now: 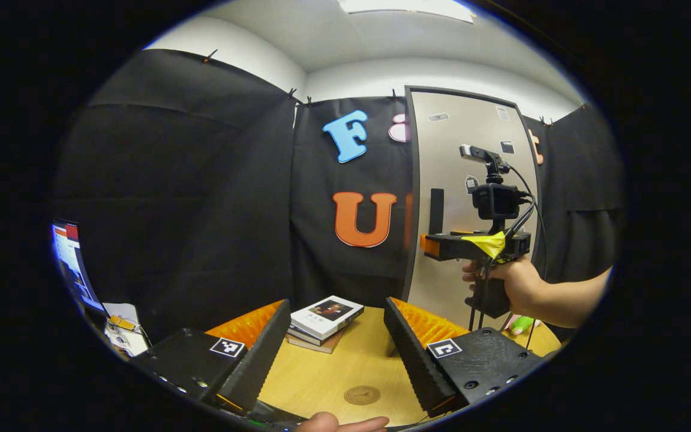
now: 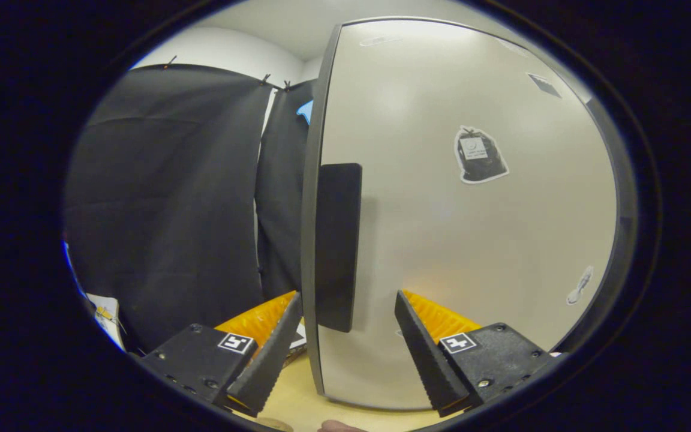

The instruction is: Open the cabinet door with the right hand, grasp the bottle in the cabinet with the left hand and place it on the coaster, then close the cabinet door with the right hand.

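The pale cabinet door [image 1: 471,174] stands shut at the back right of the wooden table, hiding the inside. Its black upright handle [image 1: 436,211] sits near the door's left edge. In the left gripper view a hand [image 1: 522,282] holds my right gripper [image 1: 426,246] with its tips at the handle. In the right gripper view the door [image 2: 477,252] is close, and the handle [image 2: 338,246] stands between the spread fingers of my right gripper [image 2: 348,297], open. My left gripper [image 1: 337,302] hangs open over the table, holding nothing. A round wooden coaster [image 1: 362,395] lies just below it.
A short stack of books [image 1: 326,316] lies at the back of the table [image 1: 321,378], left of the cabinet. A lit screen [image 1: 69,258] and some papers [image 1: 120,327] are at the far left. A green object [image 1: 522,324] lies by the cabinet's foot.
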### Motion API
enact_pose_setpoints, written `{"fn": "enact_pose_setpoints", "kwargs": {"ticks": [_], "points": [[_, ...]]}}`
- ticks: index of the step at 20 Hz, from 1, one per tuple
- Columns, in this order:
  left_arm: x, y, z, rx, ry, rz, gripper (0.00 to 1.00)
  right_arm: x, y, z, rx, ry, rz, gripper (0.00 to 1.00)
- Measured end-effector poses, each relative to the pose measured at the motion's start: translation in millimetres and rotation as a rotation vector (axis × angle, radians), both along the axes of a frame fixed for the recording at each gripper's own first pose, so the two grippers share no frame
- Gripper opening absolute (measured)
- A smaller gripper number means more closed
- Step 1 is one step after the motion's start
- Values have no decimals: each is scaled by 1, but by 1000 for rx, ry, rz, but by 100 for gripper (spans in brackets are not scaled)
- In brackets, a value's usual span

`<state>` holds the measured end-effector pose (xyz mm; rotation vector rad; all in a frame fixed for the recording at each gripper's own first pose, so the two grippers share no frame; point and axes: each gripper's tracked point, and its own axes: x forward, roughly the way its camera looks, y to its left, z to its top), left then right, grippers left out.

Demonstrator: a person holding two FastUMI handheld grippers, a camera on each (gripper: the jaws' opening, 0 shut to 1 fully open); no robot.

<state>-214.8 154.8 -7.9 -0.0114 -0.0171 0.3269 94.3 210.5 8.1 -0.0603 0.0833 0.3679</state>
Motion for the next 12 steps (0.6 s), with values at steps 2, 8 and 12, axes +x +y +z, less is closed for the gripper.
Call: {"fn": "enact_pose_setpoints", "kwargs": {"ticks": [2,8,12], "points": [[0,0,4,4,-13,-4,95,0,5,1,-11,7,22,87],[-2,1,0,5,2,-20,94,-2,13,2,-59,7,56,27],[-4,3,-9,-8,15,-24,95,-8,12,2,-57,23,58,24]]}}
